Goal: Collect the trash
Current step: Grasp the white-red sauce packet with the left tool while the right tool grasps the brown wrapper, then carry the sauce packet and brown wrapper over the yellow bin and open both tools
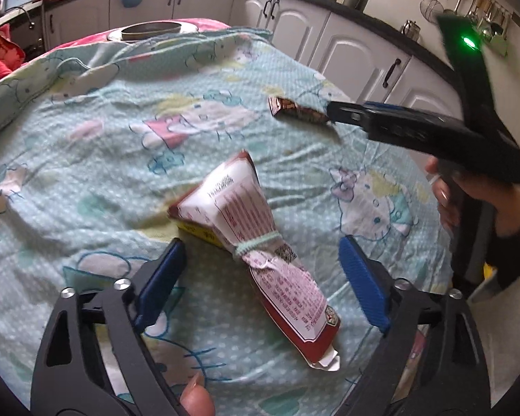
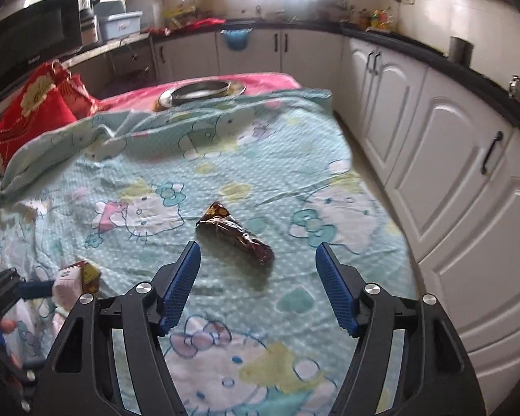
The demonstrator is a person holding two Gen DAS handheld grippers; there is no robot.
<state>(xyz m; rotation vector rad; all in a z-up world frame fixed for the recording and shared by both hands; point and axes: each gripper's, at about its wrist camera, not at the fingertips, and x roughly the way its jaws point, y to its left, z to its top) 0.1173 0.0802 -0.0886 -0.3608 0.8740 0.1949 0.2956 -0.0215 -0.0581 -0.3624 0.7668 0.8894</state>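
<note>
- Left gripper (image 1: pixel 263 270) stands wide around the red-white packet (image 1: pixel 260 228) mid-bedspread (image 1: pixel 86 159), pads clear.
- Right gripper (image 2: pixel 258 267) stands wide, empty, near the brown wrapper (image 2: pixel 234 232).

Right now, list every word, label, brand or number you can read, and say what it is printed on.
None can be quoted.
Red and white snack bag: dense red print, a barcode and a code square, too blurred to read.
Brown wrapper: markings too small.
Microwave: small brand mark, illegible.
Blue-grey box: red mark, unreadable.
</note>
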